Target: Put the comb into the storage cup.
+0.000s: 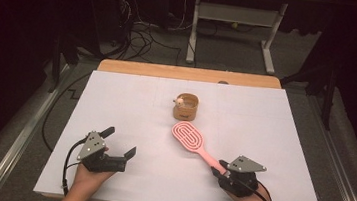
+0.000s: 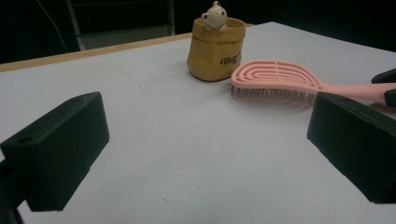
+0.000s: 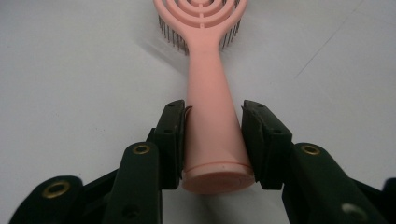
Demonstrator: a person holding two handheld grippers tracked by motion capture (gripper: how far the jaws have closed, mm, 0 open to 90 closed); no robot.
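One tan pouch (image 1: 186,107) (bear figure (image 1: 180,101) at its rim), right hand-held gripper (image 1: 217,169) clamping pink brush (image 1: 190,137), left hand-held gripper (image 1: 120,142) agape, empty.

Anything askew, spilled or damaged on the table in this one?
Nothing stands out. The pink hairbrush lies bristles down on the white table cover, its handle squarely clamped in the right tool. The small yellow pot with a bear figure on its rim stands upright behind it. The left tool is open.
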